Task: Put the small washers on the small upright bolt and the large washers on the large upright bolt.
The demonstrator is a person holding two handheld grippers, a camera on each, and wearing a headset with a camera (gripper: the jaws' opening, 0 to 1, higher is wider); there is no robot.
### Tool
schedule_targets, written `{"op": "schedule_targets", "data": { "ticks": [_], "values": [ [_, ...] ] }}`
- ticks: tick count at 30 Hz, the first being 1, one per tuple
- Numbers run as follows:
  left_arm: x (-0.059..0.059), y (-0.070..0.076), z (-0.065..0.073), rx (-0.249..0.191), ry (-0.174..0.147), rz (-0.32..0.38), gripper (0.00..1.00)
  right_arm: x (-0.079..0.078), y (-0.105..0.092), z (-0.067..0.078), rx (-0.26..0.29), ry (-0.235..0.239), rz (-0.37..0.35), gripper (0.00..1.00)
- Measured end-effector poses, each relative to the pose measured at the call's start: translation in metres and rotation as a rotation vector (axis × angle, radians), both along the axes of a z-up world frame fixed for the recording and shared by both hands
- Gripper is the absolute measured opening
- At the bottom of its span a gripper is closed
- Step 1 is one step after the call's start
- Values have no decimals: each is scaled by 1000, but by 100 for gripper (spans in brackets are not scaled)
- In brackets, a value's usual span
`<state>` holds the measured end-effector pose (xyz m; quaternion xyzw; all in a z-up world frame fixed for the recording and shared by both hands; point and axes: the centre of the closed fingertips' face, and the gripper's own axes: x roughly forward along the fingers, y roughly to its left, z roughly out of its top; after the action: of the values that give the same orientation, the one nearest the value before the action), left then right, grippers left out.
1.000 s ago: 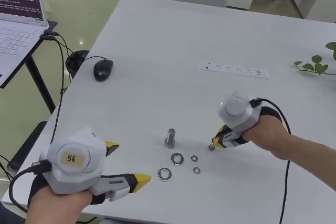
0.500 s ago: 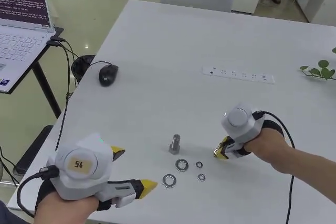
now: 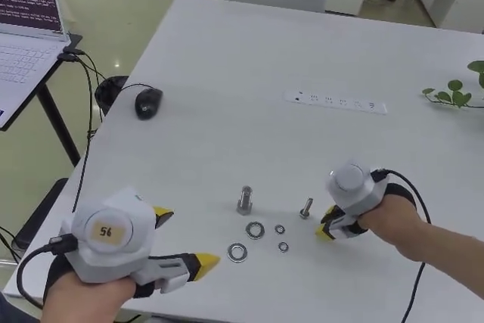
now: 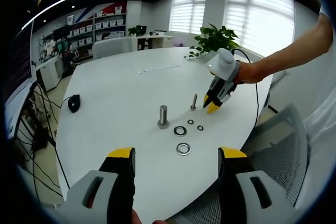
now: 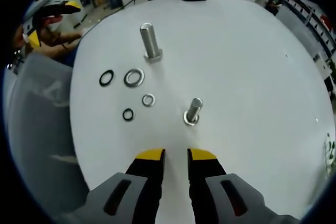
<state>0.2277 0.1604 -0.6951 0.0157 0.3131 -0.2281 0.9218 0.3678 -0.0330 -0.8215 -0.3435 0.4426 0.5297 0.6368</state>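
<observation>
At your far left a laptop (image 3: 19, 51) stands open beside the white table (image 3: 227, 58). Its screen carries lines of text too small to read. A black mouse (image 3: 148, 100) lies near the table's left edge.

Your left gripper (image 3: 184, 237) hangs over the near left corner. Its yellow-tipped jaws are spread wide with nothing between them. The round face on its body bears a label reading "56".

Just right of it, all four washers lie flat on the table in a loose cluster, none touching another. They are thin metal rings: two large washers (image 3: 237, 251) on the left and two small washers (image 3: 280, 228) on the right.

The large bolt (image 3: 245, 199) is silver and stands on its hex head with the shank up, just behind the large washers. The small bolt (image 3: 306, 207) stands the same way, to the right and just behind the small washers.

Your right gripper (image 3: 327, 231) sits near the small bolt but apart from it. Its jaws are drawn close with a narrow gap and grip nothing.

Farther back lies a white power strip (image 3: 336, 101). Plant leaves (image 3: 457, 92) reach in at the right edge.
</observation>
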Motion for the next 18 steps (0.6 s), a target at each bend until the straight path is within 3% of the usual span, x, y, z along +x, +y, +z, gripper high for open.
{"op": "schedule_targets", "data": {
  "ticks": [3,4,5,6,9,12,18],
  "values": [
    [0,-1,1,-1,-2,-2,63,-12,-1,-5,-5,10,21,19],
    [0,-1,1,0,-2,-3,63,-11,2,-3,10,-13,35,19],
    [0,-1,1,0,-3,-4,63,-18,6,-3,15,10,53,19],
    [0,-2,1,0,-4,-5,63,-23,12,-3,39,19,89,19],
    [0,-3,1,2,-3,-11,63,-35,20,-4,22,-8,205,21],
    [0,-6,2,0,-5,-16,63,-49,36,-3,41,-1,300,21],
    [0,-5,2,0,-7,-15,63,-53,56,-4,38,-20,358,20]
  ]
}}
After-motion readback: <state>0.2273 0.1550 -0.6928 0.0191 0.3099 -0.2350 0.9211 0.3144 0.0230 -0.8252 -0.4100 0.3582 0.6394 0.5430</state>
